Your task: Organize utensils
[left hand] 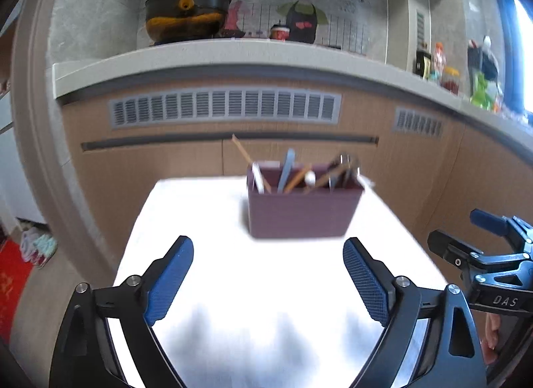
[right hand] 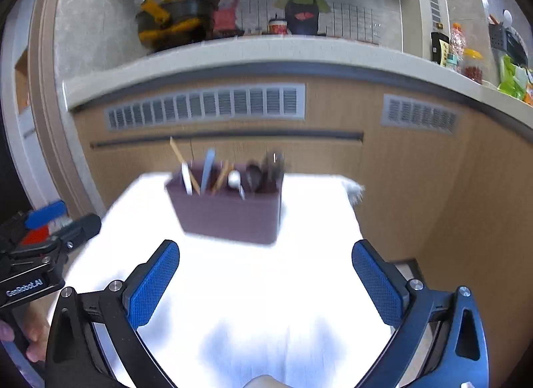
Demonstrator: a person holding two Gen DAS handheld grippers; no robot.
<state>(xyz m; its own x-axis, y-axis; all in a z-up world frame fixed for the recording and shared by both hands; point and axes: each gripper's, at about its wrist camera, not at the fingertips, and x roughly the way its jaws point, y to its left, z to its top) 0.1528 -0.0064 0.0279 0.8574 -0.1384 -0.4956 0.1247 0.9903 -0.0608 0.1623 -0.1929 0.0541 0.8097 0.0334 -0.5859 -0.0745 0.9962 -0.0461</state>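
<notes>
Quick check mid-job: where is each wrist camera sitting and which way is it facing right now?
Left wrist: on the left gripper, angled down across the white table at the maroon utensil holder; right gripper shows at right edge.
Right wrist: on the right gripper, same heading; left gripper and fingers at left.
Shared: holder, table, counter, both grippers open, empty.

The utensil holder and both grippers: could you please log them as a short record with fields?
surface: white table
holder: maroon box, upright, far half of table
contents: chopsticks, a pale blue handle, dark metal utensils, all standing inside
left gripper: open, empty, short of the box
right gripper: open, empty, short of the box
background: counter with a pan
</notes>
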